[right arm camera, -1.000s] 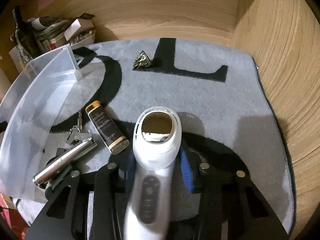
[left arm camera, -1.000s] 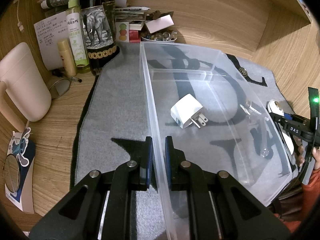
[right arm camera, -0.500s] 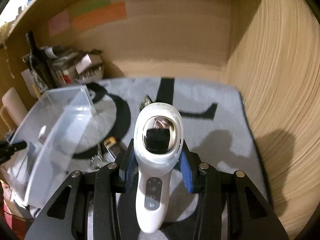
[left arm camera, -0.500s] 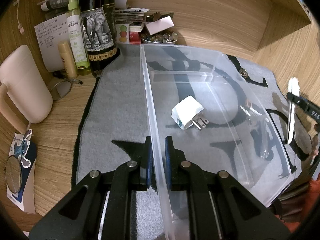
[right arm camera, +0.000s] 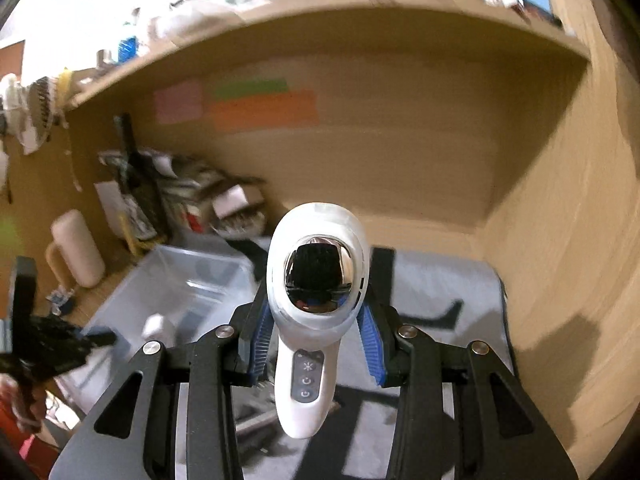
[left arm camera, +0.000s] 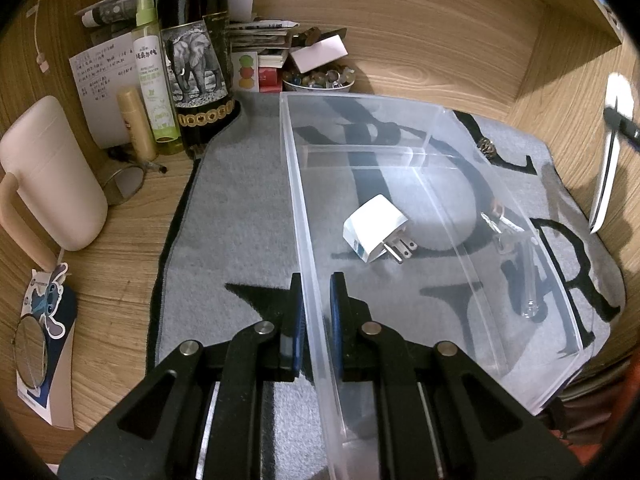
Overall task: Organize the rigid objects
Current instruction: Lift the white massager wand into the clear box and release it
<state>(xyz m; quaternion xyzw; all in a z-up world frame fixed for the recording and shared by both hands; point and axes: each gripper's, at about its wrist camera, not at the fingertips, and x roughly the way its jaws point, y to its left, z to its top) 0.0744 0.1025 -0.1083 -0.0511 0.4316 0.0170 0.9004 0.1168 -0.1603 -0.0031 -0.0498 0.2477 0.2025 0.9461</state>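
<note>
The grey felt mat with black lettering (left arm camera: 240,208) covers most of the wooden desk, and on it stands the clear, rectangular plastic storage bin (left arm camera: 400,104), the largest of the task's things. Seen from the left wrist camera, its near long wall runs from six o'clock up to twelve. The left gripper (left arm camera: 316,312) is clamped on that wall, one blue pad on either side and pressed tight against the plastic, so it steadies the bin.

Next in size is the white handheld device with a mirrored oval head and three buttons on its handle (right arm camera: 316,280). The right gripper (right arm camera: 316,340) holds it by the neck, jaws partly open and closed round it, head pointing forward, well above the mat. In the left view the same device appears edge-on at about two o'clock (left arm camera: 608,152), outside the bin's far wall.

Smaller still, a white cube-shaped plug adapter with metal prongs (left arm camera: 376,228) lies inside the bin near the centre. A slim clear tube with keys beside it (left arm camera: 520,256) shows through the far wall at about three o'clock; whether it lies inside or outside I cannot tell.

The step in hand looks like carrying the device to the bin. The next move probably calls for swinging it leftward over the far wall, lowering it clear of the adapter, then opening the jaws.
</note>
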